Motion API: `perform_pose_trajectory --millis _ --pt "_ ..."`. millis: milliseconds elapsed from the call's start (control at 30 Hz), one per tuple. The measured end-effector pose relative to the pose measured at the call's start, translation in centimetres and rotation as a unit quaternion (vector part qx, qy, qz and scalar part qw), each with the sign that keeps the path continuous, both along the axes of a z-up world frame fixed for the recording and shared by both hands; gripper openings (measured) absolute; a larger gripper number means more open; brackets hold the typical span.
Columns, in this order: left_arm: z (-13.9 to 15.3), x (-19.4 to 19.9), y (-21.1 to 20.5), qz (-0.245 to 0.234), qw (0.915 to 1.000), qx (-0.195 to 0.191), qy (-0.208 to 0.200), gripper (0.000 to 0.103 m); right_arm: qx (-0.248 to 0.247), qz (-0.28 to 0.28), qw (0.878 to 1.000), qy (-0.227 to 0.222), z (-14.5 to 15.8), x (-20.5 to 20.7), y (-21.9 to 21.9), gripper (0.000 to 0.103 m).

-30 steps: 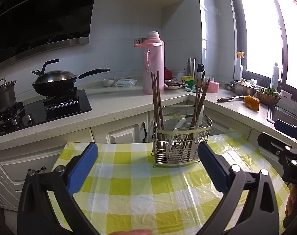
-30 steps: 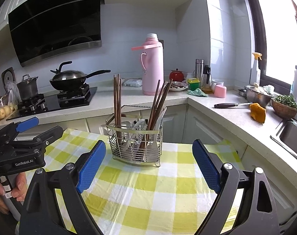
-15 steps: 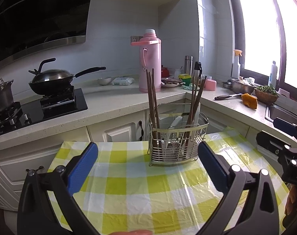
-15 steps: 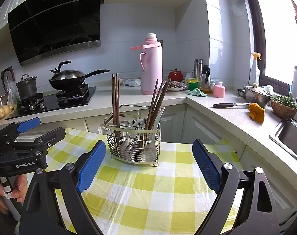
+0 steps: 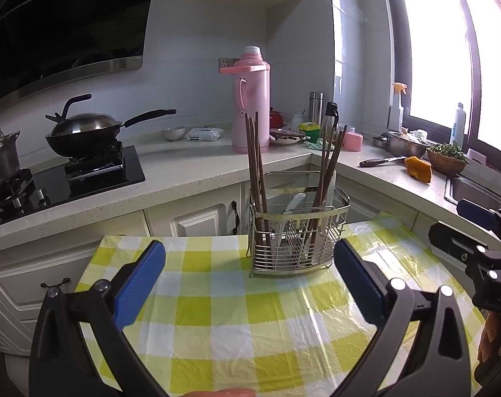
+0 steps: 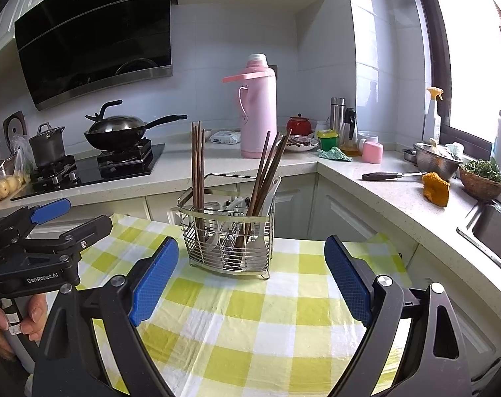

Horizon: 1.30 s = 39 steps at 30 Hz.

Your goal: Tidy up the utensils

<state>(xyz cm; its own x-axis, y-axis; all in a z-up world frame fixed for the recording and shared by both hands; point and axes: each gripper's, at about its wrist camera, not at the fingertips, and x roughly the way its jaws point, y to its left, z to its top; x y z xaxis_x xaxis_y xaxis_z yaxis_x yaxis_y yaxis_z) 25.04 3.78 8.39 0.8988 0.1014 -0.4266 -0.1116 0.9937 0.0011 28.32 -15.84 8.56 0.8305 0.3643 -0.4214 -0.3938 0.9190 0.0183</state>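
A wire utensil caddy [image 5: 295,238] stands on the table with the yellow-checked cloth [image 5: 250,317]; it also shows in the right wrist view [image 6: 229,231]. It holds brown chopsticks [image 5: 255,158] in two bunches, white spoons [image 6: 267,195] and other utensils. My left gripper [image 5: 248,278] is open and empty, held above the cloth just short of the caddy. My right gripper [image 6: 250,274] is open and empty, also just short of the caddy. Each gripper shows at the edge of the other's view.
Behind the table runs an L-shaped counter [image 5: 197,165] with a gas hob, a wok [image 5: 85,132], a pot, a pink thermos [image 5: 252,102], jars, a metal bowl [image 6: 437,160], a knife [image 6: 389,175] and a sink [image 6: 495,228] at right.
Both grippers have drawn back and risen slightly from the caddy, which sits lower in both views. Both stay open and empty.
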Motion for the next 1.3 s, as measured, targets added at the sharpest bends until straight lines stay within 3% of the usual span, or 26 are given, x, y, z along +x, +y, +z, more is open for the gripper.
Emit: perform_pose_trajectory --millis 1300 --pt "0.03 -0.39 0.2 -0.003 1.0 -0.003 0.001 0.099 0.007 0.005 1.0 0.006 -0.41 -0.12 0.15 0.085"
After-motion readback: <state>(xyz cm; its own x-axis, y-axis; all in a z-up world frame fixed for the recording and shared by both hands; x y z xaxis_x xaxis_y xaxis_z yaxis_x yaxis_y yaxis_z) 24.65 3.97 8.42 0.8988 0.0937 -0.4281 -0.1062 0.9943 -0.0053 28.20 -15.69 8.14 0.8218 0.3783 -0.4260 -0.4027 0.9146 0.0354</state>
